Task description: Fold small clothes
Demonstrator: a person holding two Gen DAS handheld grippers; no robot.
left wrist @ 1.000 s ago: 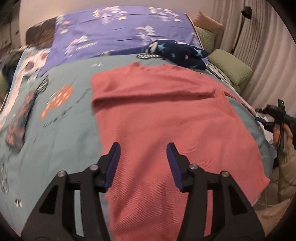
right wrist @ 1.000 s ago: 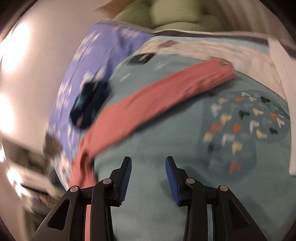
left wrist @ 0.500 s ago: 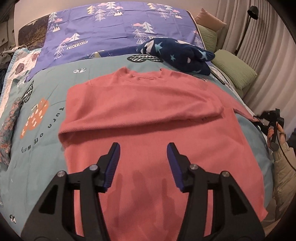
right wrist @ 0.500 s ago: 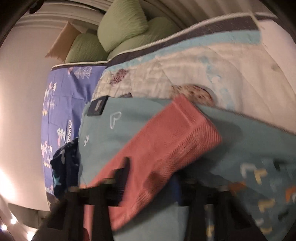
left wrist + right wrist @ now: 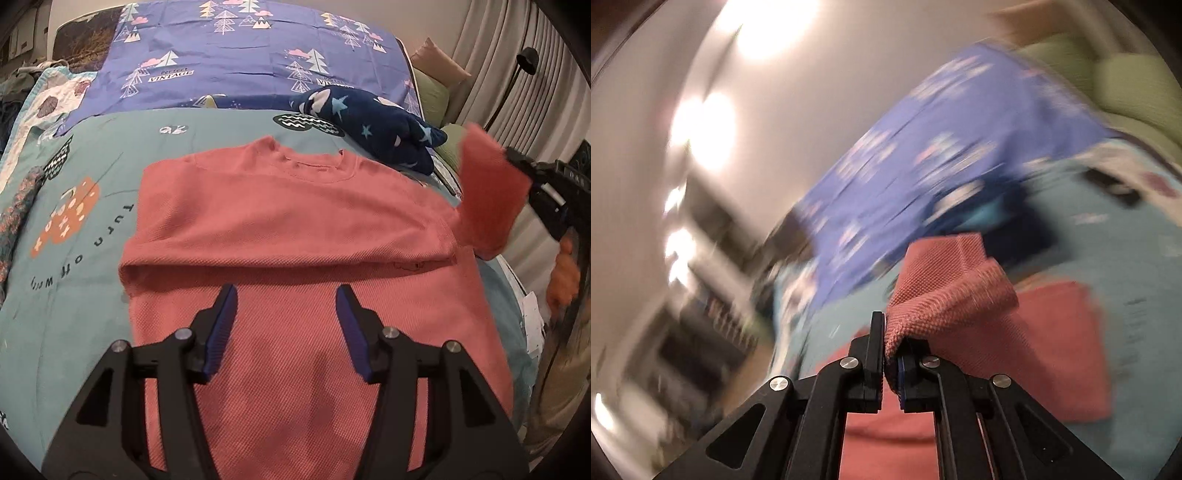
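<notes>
A coral-red knit sweater (image 5: 295,221) lies flat on the teal duvet (image 5: 74,229), neck toward the far side, with its left sleeve folded across the chest. My left gripper (image 5: 286,295) hovers over the sweater's lower body; its jaws are opening and nothing is between them. At the right edge, my right gripper (image 5: 515,157) is shut on the cuff of the right sleeve (image 5: 487,199) and holds it lifted off the bed. In the blurred right wrist view the sleeve (image 5: 945,280) bunches out from between the shut pads of the right gripper (image 5: 890,332).
A navy star-print garment (image 5: 373,125) lies just beyond the sweater's right shoulder. A purple tree-print sheet (image 5: 240,55) covers the far side. Green pillows (image 5: 432,92), a floor lamp (image 5: 524,62) and curtains stand at the right. A patterned cloth (image 5: 18,206) lies at the left edge.
My right gripper has shut on the sleeve cuff and swung it up off the bed. My left gripper shifted over the sweater's middle, then held still, its jaws a little wider.
</notes>
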